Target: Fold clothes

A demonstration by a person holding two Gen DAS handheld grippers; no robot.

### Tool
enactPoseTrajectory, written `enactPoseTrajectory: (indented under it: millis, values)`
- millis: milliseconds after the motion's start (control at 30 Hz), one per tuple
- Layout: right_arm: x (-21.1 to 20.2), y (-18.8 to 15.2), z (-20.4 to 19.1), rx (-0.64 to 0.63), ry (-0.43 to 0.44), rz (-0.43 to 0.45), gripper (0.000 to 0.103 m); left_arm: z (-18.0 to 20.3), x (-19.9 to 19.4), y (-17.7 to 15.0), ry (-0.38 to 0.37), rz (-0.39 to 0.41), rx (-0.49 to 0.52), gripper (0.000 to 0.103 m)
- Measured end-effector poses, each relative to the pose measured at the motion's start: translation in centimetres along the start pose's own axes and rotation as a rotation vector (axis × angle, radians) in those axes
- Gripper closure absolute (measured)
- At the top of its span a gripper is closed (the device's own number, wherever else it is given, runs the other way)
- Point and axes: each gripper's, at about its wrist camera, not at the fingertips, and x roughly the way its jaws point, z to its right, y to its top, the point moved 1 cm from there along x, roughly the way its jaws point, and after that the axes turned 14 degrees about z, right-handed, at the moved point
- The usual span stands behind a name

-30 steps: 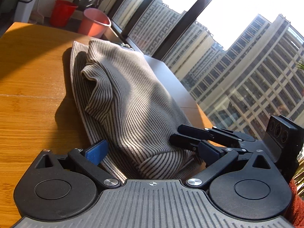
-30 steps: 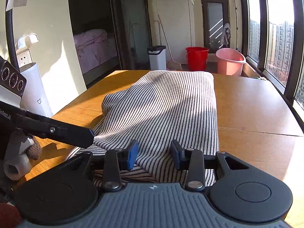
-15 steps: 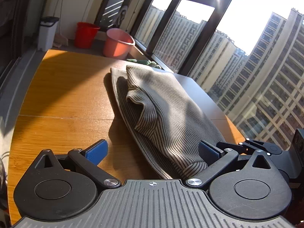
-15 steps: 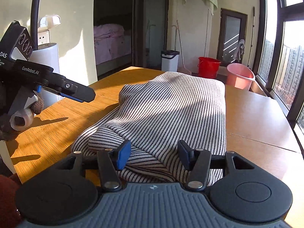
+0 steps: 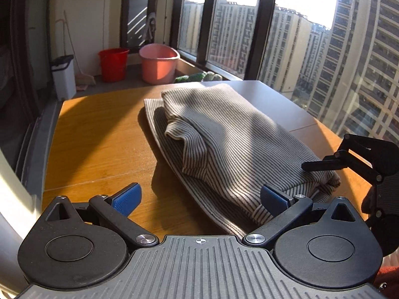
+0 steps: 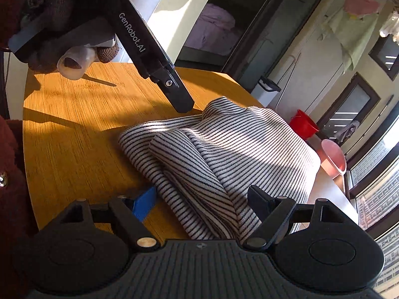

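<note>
Garment (image 5: pixel 232 134) folded, long axis running away toward window, flat on table (image 5: pixel 99 134).

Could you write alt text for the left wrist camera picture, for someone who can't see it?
A folded striped garment lies on a wooden table, seen from just behind the left gripper, whose jaws stand wide open with the cloth's near edge between them, unpinched. The right gripper reaches in from the right beside the cloth; beyond are a red bucket, a pink tub and sunlit windows.
</note>
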Motion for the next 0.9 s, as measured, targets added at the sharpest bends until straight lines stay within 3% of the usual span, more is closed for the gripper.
enactPoseTrajectory:
  millis: [167, 333, 433, 533, 600, 733, 833, 900]
  values:
    - [1.3, 0.2, 4.5, 0.394, 0.044, 0.001, 0.034, 0.2, -0.7, -0.2, 0.005, -0.002, 0.034, 0.0]
    - [1.3, -0.4, 6.9, 0.584, 0.084, 0.015, 0.036, 0.3, -1.8, -1.0, -0.007, -0.005, 0.119, 0.0]
    - [1.6, -1.0, 8.3, 0.678, 0.104, 0.02, 0.036, 1.6, -3.4, -1.8, -0.072, 0.005, 0.254, 0.0]
    - [1.5, -1.7, 9.1, 0.743, 0.126, 0.028, 0.036, 3.5, -3.3, -3.1, -0.089, 0.001, 0.419, 0.0]
    - [1.2, -1.9, 9.3, 0.761, 0.131, 0.032, 0.036, 5.0, -2.9, -4.0, -0.091, -0.007, 0.54, 0.0]
    - [1.0, -1.9, 8.9, 0.746, 0.121, 0.032, 0.037, 7.0, -2.2, -5.0, -0.147, -0.015, 0.647, 0.0]
    - [0.7, -1.0, 5.8, 0.487, 0.074, 0.041, 0.035, 6.6, -3.0, -4.6, -0.174, -0.01, 0.607, 0.0]
    - [0.6, -0.6, 3.1, 0.259, 0.057, 0.028, 0.026, 5.5, -3.5, -4.1, -0.152, -0.009, 0.542, 0.0]
